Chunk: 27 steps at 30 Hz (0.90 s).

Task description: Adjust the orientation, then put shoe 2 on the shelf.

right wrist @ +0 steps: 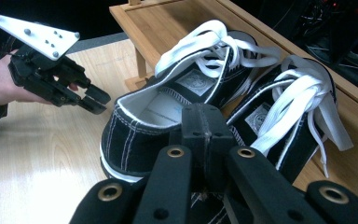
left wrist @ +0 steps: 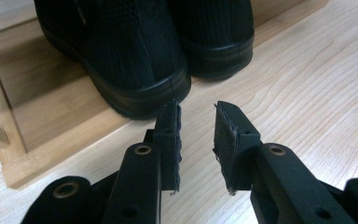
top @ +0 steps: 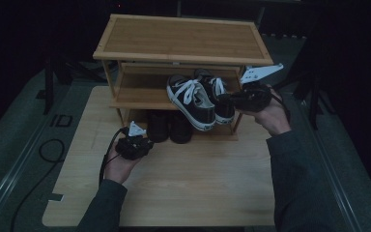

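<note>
Two black-and-white sneakers [top: 192,101], two black shoes [top: 168,126], one rack [top: 181,38].

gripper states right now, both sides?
Left gripper: open, holding nothing, near the black shoes.
Right gripper: shut; whether on the sneakers cannot be told.

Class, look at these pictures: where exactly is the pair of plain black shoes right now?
In the high view, the black shoes stand on the rack's bottom shelf, left of centre, just ahead of the left gripper.

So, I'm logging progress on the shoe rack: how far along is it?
Done, apparently: the black pair stands on the bottom shelf. In hand: the right tool is shut at the sneakers overhanging the middle shelf; what it grips is hidden. Left: seating them. The left tool waits open, and the top shelf is bare.
</note>
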{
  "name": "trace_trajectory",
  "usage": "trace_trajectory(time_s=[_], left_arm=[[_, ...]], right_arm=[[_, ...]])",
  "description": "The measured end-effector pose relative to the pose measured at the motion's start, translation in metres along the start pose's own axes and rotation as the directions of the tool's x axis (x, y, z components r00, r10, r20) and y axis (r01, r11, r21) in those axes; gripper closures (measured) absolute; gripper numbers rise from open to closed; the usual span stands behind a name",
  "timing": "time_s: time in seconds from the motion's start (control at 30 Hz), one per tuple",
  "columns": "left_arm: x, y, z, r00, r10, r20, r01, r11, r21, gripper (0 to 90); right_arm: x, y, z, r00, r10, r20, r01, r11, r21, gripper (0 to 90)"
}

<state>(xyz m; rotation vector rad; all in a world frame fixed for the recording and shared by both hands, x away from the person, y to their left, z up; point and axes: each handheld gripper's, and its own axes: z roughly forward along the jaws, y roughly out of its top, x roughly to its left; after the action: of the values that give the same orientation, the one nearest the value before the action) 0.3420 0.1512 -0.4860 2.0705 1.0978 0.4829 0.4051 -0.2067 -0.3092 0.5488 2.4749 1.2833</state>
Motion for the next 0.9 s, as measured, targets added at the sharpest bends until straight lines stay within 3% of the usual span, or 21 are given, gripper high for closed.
trace_trajectory(time_s=[0.23,0.9], left_arm=[[0.001,0.009,-0.003,0.9999,0.016,-0.007,-0.016,0.9998,-0.01,69.5],[0.004,0.023,-0.009,0.9999,0.015,0.002,-0.015,0.9992,-0.038,69.3]], right_arm=[[0.003,-0.002,-0.001,0.9999,-0.01,-0.007,0.01,1.0,0.005,90.0],[0.017,-0.018,-0.008,0.9985,-0.037,-0.039,0.037,0.999,-0.01,90.0]])
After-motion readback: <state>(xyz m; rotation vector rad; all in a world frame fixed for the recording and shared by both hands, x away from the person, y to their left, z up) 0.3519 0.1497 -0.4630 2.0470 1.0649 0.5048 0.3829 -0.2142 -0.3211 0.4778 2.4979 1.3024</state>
